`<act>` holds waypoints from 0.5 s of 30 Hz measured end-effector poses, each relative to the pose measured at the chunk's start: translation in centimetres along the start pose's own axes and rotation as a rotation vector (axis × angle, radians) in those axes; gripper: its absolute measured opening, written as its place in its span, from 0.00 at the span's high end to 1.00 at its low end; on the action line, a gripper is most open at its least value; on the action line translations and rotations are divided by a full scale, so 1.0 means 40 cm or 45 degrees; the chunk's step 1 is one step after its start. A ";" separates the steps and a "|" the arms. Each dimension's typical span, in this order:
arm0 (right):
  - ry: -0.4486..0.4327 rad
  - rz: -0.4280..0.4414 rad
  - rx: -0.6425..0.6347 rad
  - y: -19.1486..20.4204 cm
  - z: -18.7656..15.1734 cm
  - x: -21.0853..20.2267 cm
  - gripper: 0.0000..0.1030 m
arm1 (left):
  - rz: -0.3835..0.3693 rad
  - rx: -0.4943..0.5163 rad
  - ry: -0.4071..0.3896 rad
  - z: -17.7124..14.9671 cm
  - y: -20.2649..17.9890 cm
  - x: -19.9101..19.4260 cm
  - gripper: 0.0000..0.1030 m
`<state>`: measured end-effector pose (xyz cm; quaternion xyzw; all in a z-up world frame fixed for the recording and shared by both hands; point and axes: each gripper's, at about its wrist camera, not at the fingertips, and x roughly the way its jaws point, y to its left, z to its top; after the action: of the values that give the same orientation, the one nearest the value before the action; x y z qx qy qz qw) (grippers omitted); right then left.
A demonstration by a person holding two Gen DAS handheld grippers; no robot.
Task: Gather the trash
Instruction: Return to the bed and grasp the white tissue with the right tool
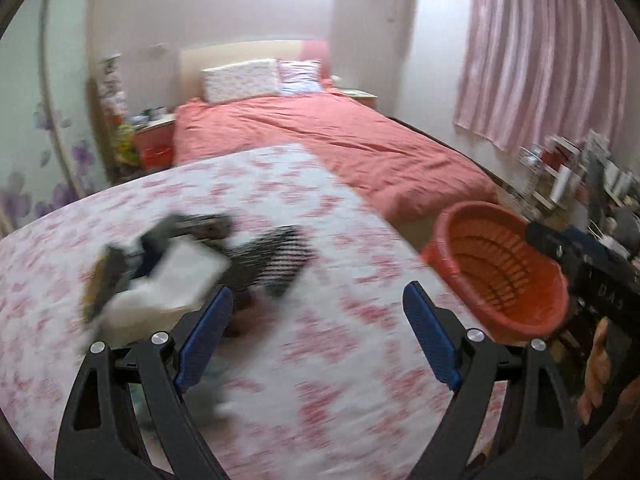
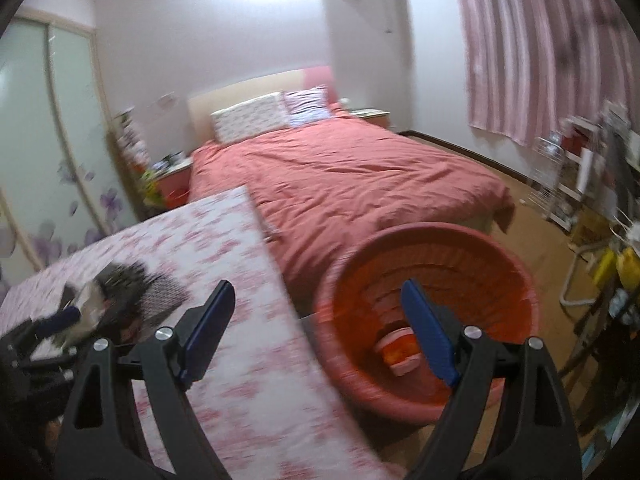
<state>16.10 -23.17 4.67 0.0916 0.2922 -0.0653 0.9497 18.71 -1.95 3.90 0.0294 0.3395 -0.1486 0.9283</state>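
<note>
A blurred pile of trash lies on the table with the pink floral cloth: a white box, dark wrappers and a black striped piece. My left gripper stands open just right of the pile, with nothing between its blue pads. An orange slatted basket stands off the table's right edge. In the right wrist view my right gripper is open and empty above the basket, which holds a pink-and-orange item. The trash pile shows at the left.
A bed with a red cover fills the room behind the table. A pink curtain and a cluttered shelf stand on the right, and a wardrobe with flower-printed doors on the left. A person's hand shows at the right edge.
</note>
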 end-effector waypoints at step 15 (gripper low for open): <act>0.080 0.320 -0.224 0.394 -0.077 0.005 0.30 | 0.292 -0.322 -0.002 -0.111 0.394 -0.067 0.16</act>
<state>17.39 -7.15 4.17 0.0457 0.3127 0.0827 0.9451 18.66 14.45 1.46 -0.0492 0.3491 0.0021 0.9358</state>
